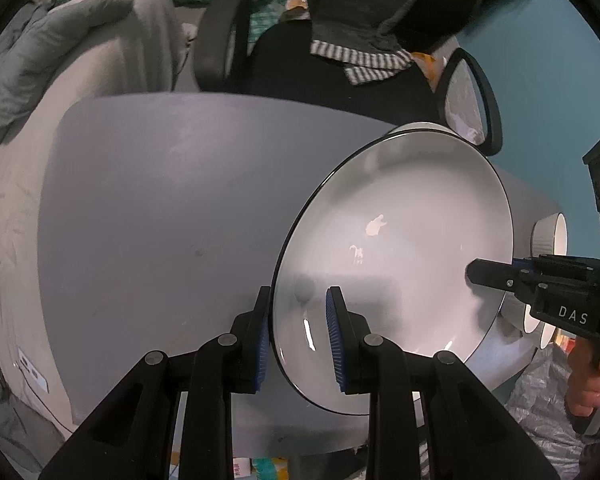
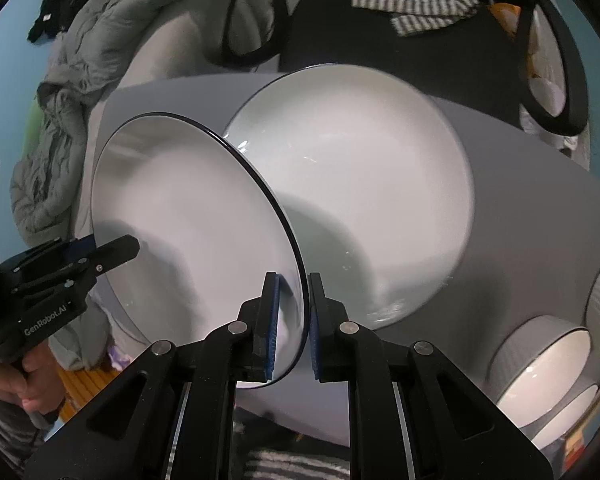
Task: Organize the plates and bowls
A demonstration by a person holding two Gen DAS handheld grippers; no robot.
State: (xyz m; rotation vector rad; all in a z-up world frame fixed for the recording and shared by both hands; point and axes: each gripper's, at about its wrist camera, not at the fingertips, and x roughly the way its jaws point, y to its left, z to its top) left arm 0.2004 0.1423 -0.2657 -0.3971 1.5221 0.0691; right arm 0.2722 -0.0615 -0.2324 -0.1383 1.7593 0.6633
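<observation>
A white plate with a thin black rim is held above the grey table, tilted. My left gripper straddles its near-left rim, pads close on it. My right gripper straddles the opposite rim of the same plate. Each gripper shows in the other view: the right gripper at the right, the left gripper at the left. A second white plate lies flat on the table beyond. Several ribbed white bowls sit at the right.
The round grey table fills the left wrist view. A black chair with a striped cloth stands behind it. Grey bedding lies at the left. Bowls sit at the table's right edge.
</observation>
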